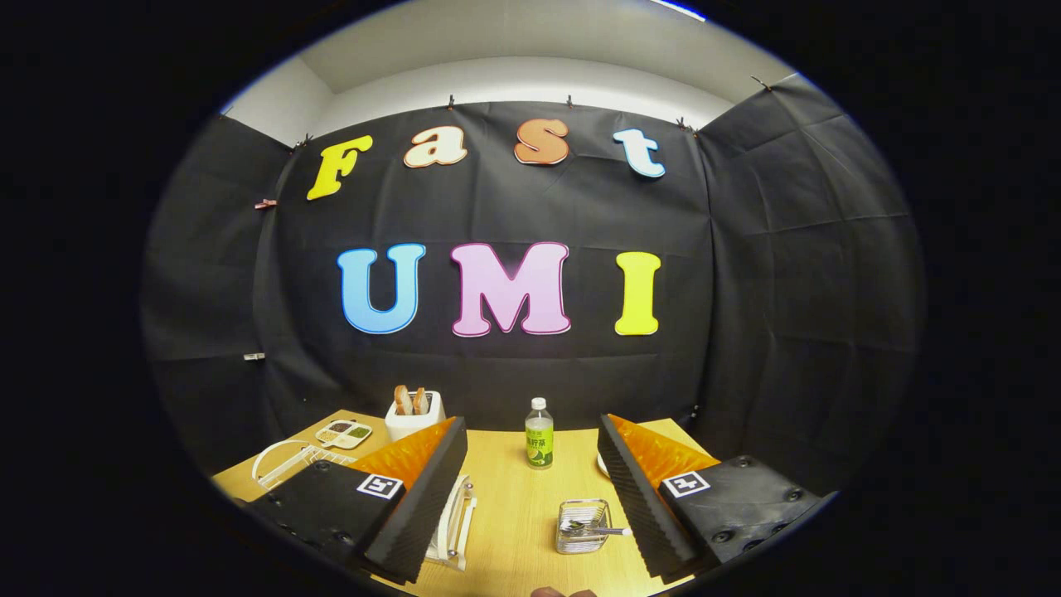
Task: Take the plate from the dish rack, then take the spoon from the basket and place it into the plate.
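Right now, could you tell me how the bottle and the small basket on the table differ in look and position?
The bottle stands tall and upright with a white cap and a green label; the basket is low, boxy and open-topped. The bottle is sealed, while the basket holds the spoon, its handle poking out. The bottle sits far beyond the open gripper; the basket sits between its fingers, nearer the right one. Both stand on the wooden table.

Even overhead light is coming from the ceiling (530, 50), table (514, 506) showing bright, wall cloth (787, 290) staying dim. Fisheye is bending edges hard. Focus holding sharp; bottle (539, 433) catching slight glare.
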Demonstrator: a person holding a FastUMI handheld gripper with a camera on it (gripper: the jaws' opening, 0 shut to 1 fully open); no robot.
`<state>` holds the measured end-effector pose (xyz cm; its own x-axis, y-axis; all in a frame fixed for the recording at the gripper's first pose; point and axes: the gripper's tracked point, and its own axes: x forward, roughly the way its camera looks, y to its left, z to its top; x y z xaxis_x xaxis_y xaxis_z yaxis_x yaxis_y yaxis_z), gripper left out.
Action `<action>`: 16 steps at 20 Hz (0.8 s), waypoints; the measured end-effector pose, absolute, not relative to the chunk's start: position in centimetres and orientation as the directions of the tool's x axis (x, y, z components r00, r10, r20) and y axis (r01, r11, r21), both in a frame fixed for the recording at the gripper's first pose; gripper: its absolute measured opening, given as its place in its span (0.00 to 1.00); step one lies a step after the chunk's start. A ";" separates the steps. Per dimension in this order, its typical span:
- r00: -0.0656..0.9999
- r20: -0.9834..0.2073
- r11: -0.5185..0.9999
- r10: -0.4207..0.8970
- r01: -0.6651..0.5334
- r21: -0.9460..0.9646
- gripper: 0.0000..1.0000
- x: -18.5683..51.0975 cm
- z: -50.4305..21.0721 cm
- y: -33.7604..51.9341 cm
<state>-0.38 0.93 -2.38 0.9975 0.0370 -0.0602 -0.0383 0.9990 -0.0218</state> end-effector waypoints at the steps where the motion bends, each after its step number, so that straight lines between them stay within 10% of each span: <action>1: 0.997 -0.067 0.999 0.040 -0.041 -0.024 0.97 -0.3 -2.6 1.1; 16: 0.949 -0.275 0.977 0.154 -0.187 -0.099 0.98 3.5 -6.9 7.5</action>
